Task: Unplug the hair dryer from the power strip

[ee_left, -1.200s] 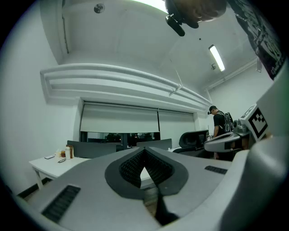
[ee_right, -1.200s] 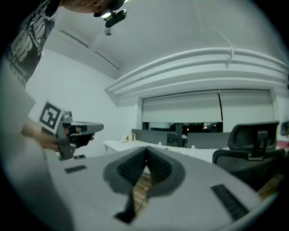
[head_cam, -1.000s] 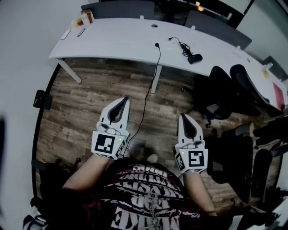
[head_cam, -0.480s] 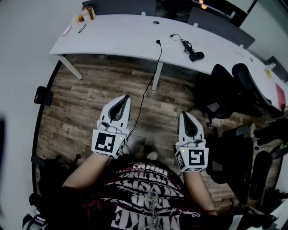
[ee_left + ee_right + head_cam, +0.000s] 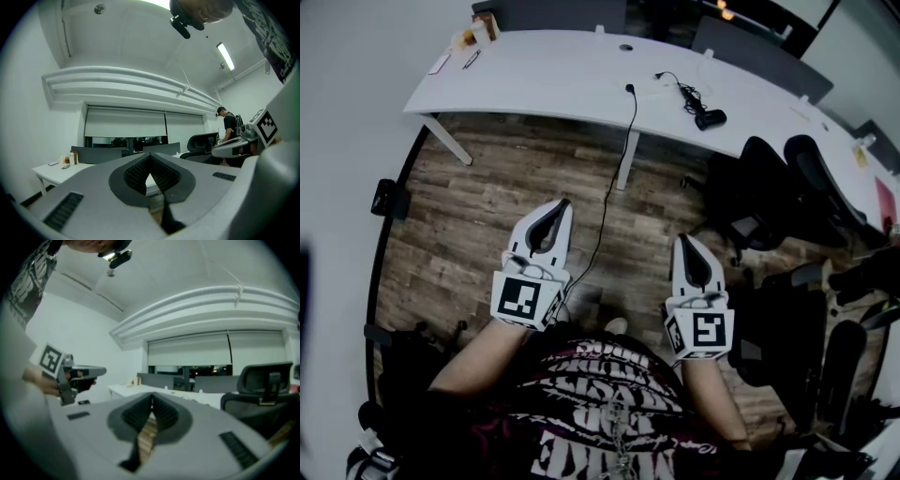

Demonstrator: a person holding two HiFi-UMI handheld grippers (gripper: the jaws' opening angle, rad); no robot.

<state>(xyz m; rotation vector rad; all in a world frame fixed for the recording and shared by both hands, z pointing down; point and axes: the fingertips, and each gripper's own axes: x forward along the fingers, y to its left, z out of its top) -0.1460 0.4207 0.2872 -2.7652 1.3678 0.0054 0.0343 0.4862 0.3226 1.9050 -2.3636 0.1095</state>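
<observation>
A black hair dryer (image 5: 709,118) lies on the long white desk (image 5: 553,70) with its coiled cord beside it. From a black plug on the desktop a black cable (image 5: 619,169) drops to the wooden floor and ends near my feet; I cannot make out a power strip. My left gripper (image 5: 562,204) and right gripper (image 5: 682,240) are held level at waist height, well short of the desk. Both are shut with nothing between the jaws. The closed tips show in the left gripper view (image 5: 150,155) and the right gripper view (image 5: 151,397).
Black office chairs (image 5: 750,197) crowd the right side. Small items, among them a bottle (image 5: 478,36), sit at the desk's left end. A desk leg (image 5: 623,173) stands by the cable. Another person (image 5: 229,126) stands far off at the right of the left gripper view.
Both grippers have stayed where they were, shut. Only the head view has shifted a little, so the desk sits slightly higher in the picture.
</observation>
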